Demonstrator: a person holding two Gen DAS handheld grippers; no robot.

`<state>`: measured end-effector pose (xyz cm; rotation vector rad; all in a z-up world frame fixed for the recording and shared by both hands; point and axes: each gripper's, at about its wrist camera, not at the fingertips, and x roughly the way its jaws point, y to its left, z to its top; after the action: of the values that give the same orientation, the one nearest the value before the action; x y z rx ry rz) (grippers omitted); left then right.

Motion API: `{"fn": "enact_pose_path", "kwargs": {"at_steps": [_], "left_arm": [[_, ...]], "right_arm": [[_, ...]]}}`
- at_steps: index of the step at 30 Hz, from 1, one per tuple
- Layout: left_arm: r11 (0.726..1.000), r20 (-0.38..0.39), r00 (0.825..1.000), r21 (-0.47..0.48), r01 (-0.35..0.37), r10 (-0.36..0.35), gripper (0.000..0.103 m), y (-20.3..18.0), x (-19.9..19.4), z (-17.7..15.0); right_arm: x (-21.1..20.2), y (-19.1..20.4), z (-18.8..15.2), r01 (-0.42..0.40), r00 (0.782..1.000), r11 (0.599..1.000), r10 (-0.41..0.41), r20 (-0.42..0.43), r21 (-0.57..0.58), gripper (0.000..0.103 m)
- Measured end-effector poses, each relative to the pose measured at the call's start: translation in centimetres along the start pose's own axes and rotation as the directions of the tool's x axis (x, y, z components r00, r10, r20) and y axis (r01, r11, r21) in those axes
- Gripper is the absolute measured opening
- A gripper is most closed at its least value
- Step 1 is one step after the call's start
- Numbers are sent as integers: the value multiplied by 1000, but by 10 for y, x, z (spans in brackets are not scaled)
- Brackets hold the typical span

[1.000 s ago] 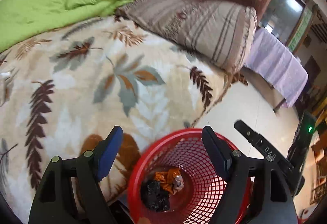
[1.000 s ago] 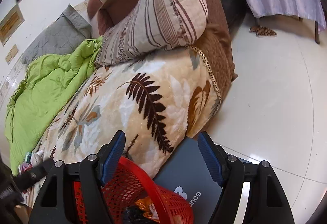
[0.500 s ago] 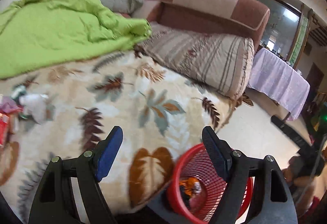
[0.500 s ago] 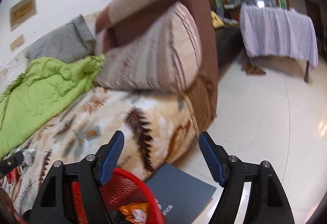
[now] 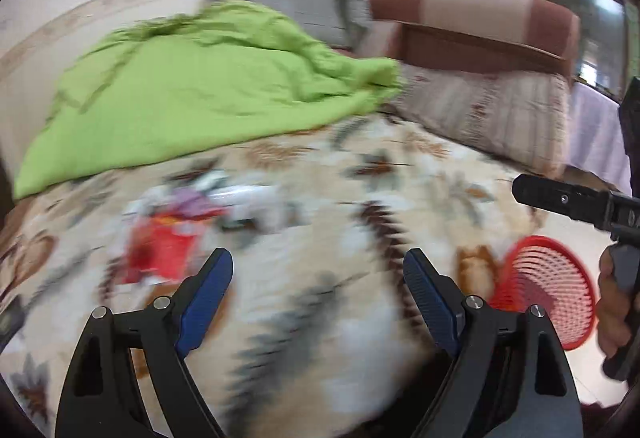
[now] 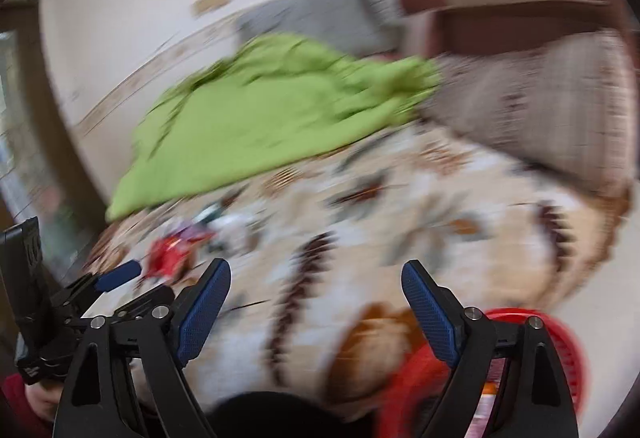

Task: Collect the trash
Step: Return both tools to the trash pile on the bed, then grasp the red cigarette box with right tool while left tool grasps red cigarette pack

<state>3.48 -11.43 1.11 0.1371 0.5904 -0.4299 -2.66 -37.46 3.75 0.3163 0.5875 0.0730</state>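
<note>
- Left gripper (image 5: 318, 288): being held with blue-padded jaws wide apart, nothing between them, above the leaf-patterned blanket (image 5: 360, 222).
- Right gripper (image 6: 316, 290): being held likewise spread and empty over the same blanket; it is also being seen at the right edge of the left view.
- Trash (image 5: 176, 238): a blurred cluster of red, purple and white wrappers is being shown lying on the blanket, ahead and left of the left gripper, just below the green quilt (image 5: 192, 94).
- Red basket (image 5: 548, 290): being shown on the floor against the blanket's right edge, well apart from the trash.
- Striped pillow (image 5: 492, 118): being shown resting against the brown sofa arm (image 5: 480, 22).
</note>
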Motion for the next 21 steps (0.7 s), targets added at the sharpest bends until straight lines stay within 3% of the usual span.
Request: {"fn": "enact_pose_path", "kwargs": {"at_steps": [4,8,10,13,16,19,21], "left_arm": [[982,-3,990,-125,-140,141,86,77,-7,-21],[923,-31,972,-308,-229,231,86,148,-9,-43],[901,-43,962,-339,-269,271,86,165,-8,-51],[876,-75,965,-405,-261,253,86,191,-6,-63],[861,-83,970,-449,-241,228,86,206,-2,-67],[862,-81,975,-458,-219,205,86,206,5,-66],[873,-73,979,-443,-202,189,86,203,9,-65]], "right_arm": [[57,43,1,-140,981,990,139,-134,4,77],[124,83,0,-230,940,972,236,-245,55,75],[162,102,-2,-260,912,961,276,-304,95,71],[211,128,-6,-273,875,949,313,-371,156,67],[252,149,-10,-255,858,946,317,-404,201,64],[285,163,-16,-233,850,946,310,-425,226,53],[305,171,-23,-250,829,934,343,-442,257,41]]}}
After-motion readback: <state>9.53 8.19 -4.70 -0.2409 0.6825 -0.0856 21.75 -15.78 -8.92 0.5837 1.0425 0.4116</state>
